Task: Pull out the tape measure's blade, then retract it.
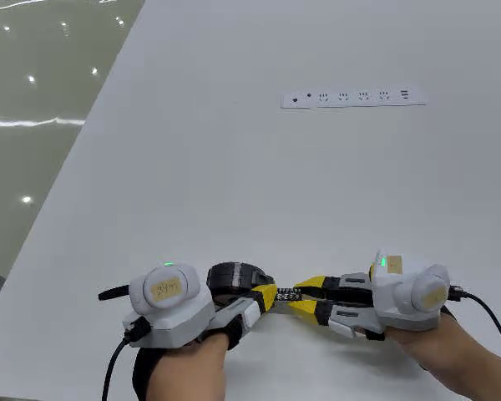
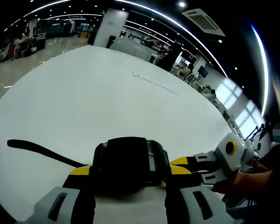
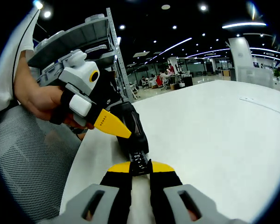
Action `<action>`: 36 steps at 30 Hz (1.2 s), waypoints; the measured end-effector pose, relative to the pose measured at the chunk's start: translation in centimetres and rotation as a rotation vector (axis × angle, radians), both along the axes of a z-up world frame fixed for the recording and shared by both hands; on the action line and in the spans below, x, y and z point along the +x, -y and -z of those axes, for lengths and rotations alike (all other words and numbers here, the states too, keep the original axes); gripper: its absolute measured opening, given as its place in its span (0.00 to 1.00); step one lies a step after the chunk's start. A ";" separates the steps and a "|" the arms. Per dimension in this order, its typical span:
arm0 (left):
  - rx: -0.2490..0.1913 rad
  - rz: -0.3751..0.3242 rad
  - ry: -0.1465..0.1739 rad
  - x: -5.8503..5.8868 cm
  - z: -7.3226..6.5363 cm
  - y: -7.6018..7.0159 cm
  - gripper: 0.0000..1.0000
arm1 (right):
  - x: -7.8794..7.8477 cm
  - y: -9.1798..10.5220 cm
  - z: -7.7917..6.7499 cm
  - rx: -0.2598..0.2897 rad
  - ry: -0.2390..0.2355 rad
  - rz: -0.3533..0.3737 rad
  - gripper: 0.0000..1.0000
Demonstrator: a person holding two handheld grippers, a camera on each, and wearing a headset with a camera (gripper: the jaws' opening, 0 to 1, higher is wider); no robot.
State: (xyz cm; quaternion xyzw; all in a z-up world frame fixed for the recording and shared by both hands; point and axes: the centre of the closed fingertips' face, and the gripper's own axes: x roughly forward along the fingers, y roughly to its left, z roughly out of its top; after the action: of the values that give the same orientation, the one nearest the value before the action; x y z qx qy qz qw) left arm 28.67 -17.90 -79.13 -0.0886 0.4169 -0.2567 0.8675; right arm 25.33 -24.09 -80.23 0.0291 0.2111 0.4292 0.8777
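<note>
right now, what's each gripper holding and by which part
The left gripper clamps the tape measure by its case; the right gripper pinches its blade.

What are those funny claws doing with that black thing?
A person holds a gripper in each hand over a white table. The left gripper is clamped around a black tape measure. The right gripper pinches the end of the blade. The two grippers are close together, so only a short bit of blade shows between them.
</note>
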 end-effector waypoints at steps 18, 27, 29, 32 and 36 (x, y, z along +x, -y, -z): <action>0.001 0.005 0.001 0.0 0.0 0.0 0.58 | 0.6 -1.5 0.3 -0.009 0.004 -0.025 0.12; 0.018 0.021 0.019 0.0 0.1 0.1 0.59 | 0.5 -1.6 0.6 -0.031 0.002 -0.032 0.13; 0.020 0.021 0.019 0.0 0.1 0.1 0.59 | 0.5 -1.6 0.6 -0.033 0.002 -0.034 0.13; 0.031 0.030 0.027 -0.1 0.1 0.2 0.59 | 0.5 -1.6 0.8 -0.044 0.000 -0.038 0.13; 0.041 0.043 0.037 -0.1 0.2 0.2 0.59 | 0.3 -1.7 1.0 -0.058 -0.002 -0.047 0.13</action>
State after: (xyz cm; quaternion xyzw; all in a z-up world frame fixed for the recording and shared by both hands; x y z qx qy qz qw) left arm 28.54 -18.06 -79.31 -0.0569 0.4077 -0.2683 0.8710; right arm 25.63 -22.37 -81.19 -0.0011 0.2248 0.4436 0.8676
